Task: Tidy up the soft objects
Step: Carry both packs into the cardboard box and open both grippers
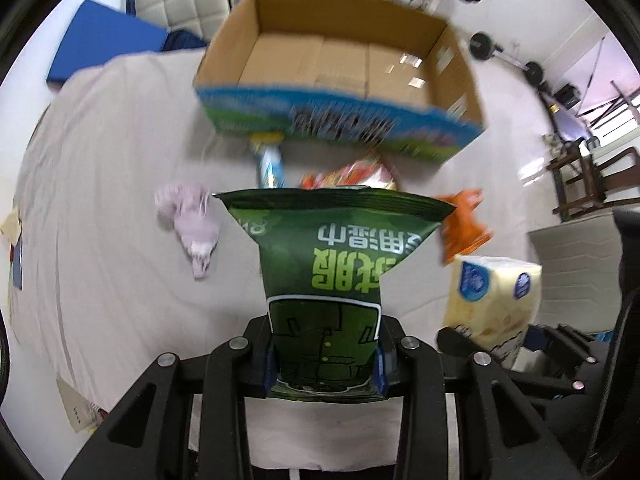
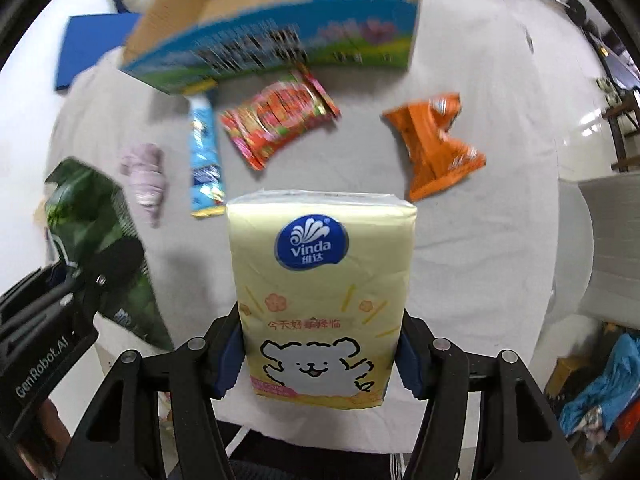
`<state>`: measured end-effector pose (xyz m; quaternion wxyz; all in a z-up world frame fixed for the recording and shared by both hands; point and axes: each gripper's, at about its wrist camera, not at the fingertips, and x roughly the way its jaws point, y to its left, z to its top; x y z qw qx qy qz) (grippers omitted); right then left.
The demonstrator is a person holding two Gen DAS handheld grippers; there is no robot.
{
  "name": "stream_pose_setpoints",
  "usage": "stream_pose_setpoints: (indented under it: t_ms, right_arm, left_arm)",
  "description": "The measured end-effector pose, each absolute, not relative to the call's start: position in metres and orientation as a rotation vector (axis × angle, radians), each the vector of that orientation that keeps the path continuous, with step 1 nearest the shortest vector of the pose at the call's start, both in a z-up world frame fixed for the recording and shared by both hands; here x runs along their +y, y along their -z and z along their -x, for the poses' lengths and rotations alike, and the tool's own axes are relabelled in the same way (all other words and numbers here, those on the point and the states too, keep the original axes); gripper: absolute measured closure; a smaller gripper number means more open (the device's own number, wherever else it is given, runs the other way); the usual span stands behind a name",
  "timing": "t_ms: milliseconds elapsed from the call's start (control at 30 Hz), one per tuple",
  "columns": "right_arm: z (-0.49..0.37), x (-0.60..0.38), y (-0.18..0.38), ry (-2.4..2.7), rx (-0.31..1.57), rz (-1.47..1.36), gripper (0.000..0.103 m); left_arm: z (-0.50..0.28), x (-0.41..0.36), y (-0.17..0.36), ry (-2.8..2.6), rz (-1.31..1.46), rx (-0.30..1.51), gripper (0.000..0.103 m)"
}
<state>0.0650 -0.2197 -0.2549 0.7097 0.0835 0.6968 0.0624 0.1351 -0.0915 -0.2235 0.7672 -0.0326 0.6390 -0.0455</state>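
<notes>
My left gripper (image 1: 325,364) is shut on a green wet-wipes pack (image 1: 332,264) and holds it above the white-covered table (image 1: 120,200). My right gripper (image 2: 318,364) is shut on a yellow Vinda tissue pack (image 2: 320,280), also held above the table. The tissue pack shows at the right in the left wrist view (image 1: 492,300); the green pack shows at the left in the right wrist view (image 2: 100,240). An open cardboard box (image 1: 340,68) with blue printed sides stands ahead on the table; it also shows in the right wrist view (image 2: 276,20).
On the table before the box lie a red snack bag (image 2: 280,116), an orange bag (image 2: 436,140), a blue tube-like pack (image 2: 204,156) and a rolled lilac cloth (image 2: 144,176). A blue mat (image 1: 100,48) lies at the back left. Chairs and barbell weights (image 1: 484,44) stand beyond.
</notes>
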Motion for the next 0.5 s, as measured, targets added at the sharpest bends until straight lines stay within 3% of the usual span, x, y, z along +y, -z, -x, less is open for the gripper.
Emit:
stream_pose_setpoints:
  t_ms: [333,500]
  right_arm:
    - [-0.165,-0.234,0.172,-0.177,1.385,-0.245,0.038]
    - [-0.239,-0.232,0.176,-0.135,1.344,-0.255,0.038]
  left_arm:
    - [-0.242,-0.089,0.172,0.218,0.09,1.287,0.071]
    - [-0.315,-0.082,0.179,0.253,0.093,1.304,0.071]
